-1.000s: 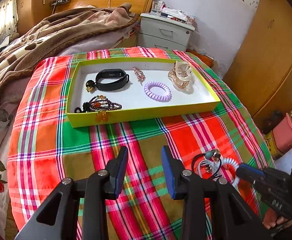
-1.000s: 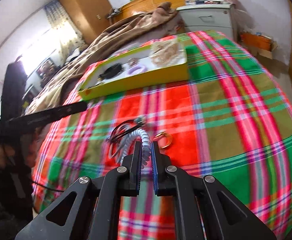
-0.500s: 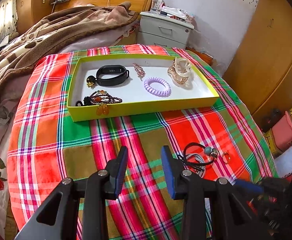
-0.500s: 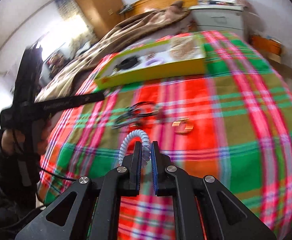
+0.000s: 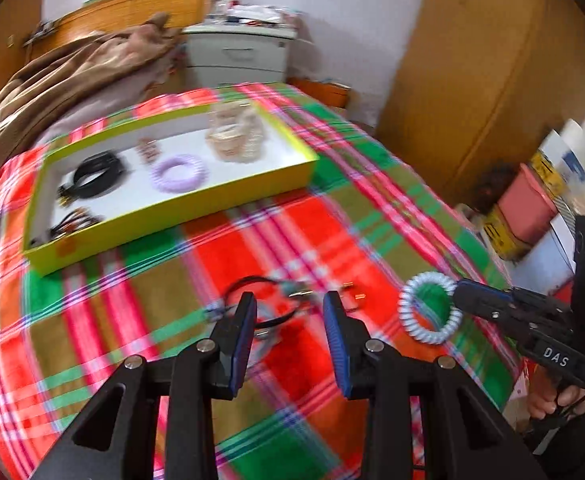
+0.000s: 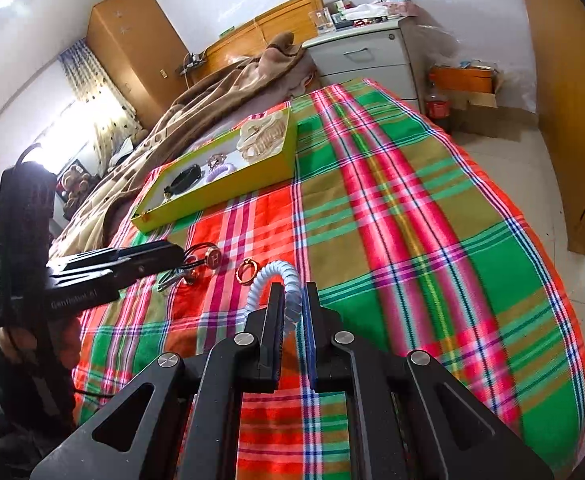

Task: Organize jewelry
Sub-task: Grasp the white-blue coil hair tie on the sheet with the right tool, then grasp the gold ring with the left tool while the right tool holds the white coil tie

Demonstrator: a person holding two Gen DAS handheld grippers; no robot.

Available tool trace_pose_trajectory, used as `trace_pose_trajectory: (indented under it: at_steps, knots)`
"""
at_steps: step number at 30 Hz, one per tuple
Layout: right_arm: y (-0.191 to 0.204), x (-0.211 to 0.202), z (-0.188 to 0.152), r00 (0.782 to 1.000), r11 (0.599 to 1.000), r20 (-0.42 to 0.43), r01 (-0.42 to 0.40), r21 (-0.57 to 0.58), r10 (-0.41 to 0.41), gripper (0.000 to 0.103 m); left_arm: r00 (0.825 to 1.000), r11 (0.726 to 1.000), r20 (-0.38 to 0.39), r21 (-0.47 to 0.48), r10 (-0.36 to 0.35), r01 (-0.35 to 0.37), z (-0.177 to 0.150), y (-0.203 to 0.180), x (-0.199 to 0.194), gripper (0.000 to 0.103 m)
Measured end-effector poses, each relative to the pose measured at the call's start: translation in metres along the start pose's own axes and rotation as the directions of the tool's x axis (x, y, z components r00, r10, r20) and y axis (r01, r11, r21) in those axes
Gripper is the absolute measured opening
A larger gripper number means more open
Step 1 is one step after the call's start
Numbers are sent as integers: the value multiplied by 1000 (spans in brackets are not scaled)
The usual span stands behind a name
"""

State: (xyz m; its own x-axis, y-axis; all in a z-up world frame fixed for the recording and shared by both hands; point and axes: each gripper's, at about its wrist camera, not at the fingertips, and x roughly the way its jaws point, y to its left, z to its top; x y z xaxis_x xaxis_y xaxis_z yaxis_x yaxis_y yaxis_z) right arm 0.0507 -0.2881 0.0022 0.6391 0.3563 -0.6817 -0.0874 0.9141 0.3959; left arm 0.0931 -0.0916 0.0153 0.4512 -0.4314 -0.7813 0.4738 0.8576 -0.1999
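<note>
My right gripper [image 6: 292, 292] is shut on a pale blue coil hair tie [image 6: 270, 276] and holds it above the plaid cloth; it also shows in the left wrist view [image 5: 428, 312]. My left gripper [image 5: 290, 304] is open and empty, just above a tangle of black hair ties [image 5: 260, 304] and a small gold ring [image 6: 246, 270] on the cloth. A yellow tray [image 5: 180, 208] at the far left holds a black band [image 5: 96, 174], a purple coil tie [image 5: 178, 172], a clear hair claw [image 5: 234, 138] and beaded pieces.
The plaid cloth [image 6: 392, 208] covers a bed. A brown blanket [image 5: 64, 80] lies behind the tray. A grey nightstand [image 5: 238, 54] stands at the back, wooden wardrobes to the right. Boxes [image 5: 528, 208] sit on the floor beyond the right edge.
My right gripper has lifted the blue coil tie off the pile and carried it right. My left gripper has swung right and forward over the black ties.
</note>
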Motion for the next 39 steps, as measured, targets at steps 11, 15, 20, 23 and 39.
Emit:
trace_pose_trajectory:
  at_steps: [11, 15, 20, 23, 39]
  knots:
    - [-24, -2, -5, 1000, 999, 14, -7, 50, 7, 9, 996, 994, -85, 109, -1, 10, 8, -44, 42, 36]
    - [-28, -3, -6, 1000, 998, 16, -11, 56, 10, 9, 994, 994, -108, 113, 12, 0, 7, -48, 53, 36]
    - [-31, -4, -6, 1000, 998, 21, -17, 59, 16, 9, 994, 990, -95, 136, 52, -39, 8, -50, 55, 36]
    - [-31, -4, -5, 1000, 998, 21, -20, 57, 18, 9, 994, 989, -95, 143, 62, -48, 7, -51, 55, 36]
    - [-33, -10, -3, 999, 998, 40, -11, 61, 8, 9, 992, 981, -87, 175, 96, -80, 3, -57, 54, 22]
